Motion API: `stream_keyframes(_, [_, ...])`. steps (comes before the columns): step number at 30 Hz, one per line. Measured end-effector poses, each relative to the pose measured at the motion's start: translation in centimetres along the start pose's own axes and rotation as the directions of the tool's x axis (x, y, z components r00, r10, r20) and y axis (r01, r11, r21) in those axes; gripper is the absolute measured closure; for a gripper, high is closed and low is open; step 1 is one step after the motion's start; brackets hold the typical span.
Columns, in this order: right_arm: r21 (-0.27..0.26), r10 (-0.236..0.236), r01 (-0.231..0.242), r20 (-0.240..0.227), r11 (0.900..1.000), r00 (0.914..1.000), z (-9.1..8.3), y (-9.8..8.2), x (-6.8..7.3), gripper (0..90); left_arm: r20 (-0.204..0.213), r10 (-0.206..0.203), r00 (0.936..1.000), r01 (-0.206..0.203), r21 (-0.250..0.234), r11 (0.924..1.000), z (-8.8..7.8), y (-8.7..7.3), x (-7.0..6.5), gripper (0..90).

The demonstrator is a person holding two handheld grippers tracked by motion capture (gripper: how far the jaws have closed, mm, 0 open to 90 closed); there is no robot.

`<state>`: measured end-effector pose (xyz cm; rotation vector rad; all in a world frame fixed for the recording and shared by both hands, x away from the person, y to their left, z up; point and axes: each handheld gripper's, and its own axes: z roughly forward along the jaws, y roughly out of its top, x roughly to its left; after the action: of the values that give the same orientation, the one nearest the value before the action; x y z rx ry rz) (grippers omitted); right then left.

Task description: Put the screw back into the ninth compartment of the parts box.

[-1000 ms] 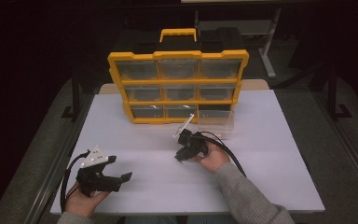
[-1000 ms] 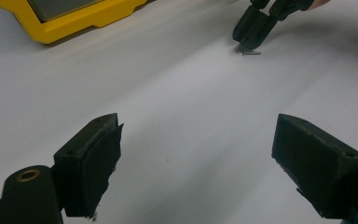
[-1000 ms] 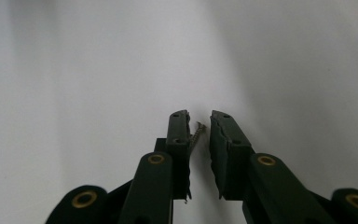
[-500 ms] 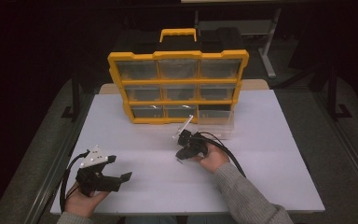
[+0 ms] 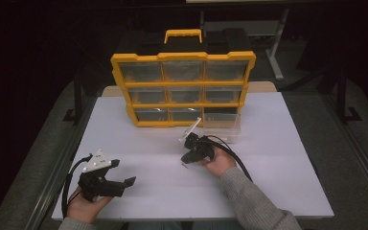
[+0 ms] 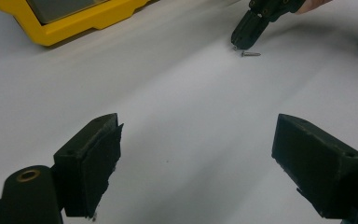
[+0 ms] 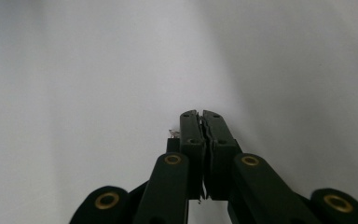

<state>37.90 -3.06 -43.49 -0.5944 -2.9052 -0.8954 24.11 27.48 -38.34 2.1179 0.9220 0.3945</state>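
My right gripper (image 5: 187,159) rests tip-down on the white table (image 5: 278,158) in front of the yellow organizer (image 5: 182,86). Its jaws (image 7: 203,116) are pressed together, and I see nothing between the pads. A small screw (image 6: 251,54) lies flat on the table right beside that gripper's tip (image 6: 242,39). A tiny bit of metal (image 7: 173,133) peeks out beside one jaw in the right gripper view. At the near left of the table my left gripper (image 5: 123,172) is held wide open, with only bare table between its pads (image 6: 200,149).
The organizer, with several clear drawers and a black top handle, stands at the table's far side. One clear drawer (image 5: 223,128) sits pulled out on the table at its lower right. Cables trail from both grippers. Beyond the table's edges it is dark.
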Motion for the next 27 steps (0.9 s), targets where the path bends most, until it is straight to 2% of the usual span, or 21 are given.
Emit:
stream_keyframes(4, [0.002,0.000,0.000,-0.024,1.000,0.9997,-0.1,0.0,-0.1,87.0,-0.001,0.003,1.0000,-0.003,0.003,1.0000,0.0,0.0,0.0,15.2])
stream_keyframes(5, [0.019,0.012,-0.012,-0.019,1.000,0.9998,-0.4,0.0,0.1,87.1,-0.001,0.002,1.0000,-0.002,0.003,1.0000,0.0,0.0,0.0,15.2])
stream_keyframes(7, [-0.006,-0.014,0.013,-0.034,1.000,0.9993,-0.6,0.1,0.0,87.1,0.000,-0.001,1.0000,0.001,0.007,1.0000,0.1,0.0,0.0,15.1])
stream_keyframes(18, [-0.046,-0.021,0.018,-0.052,0.999,0.9984,-4.2,0.7,-0.3,87.2,-0.002,0.003,1.0000,-0.003,0.003,1.0000,0.1,0.0,0.0,15.2])
stream_keyframes(27, [-0.063,-0.030,0.025,-0.070,0.998,0.9971,-6.3,1.7,-0.6,87.2,-0.001,0.003,1.0000,-0.003,0.004,1.0000,0.1,0.0,0.0,15.2])
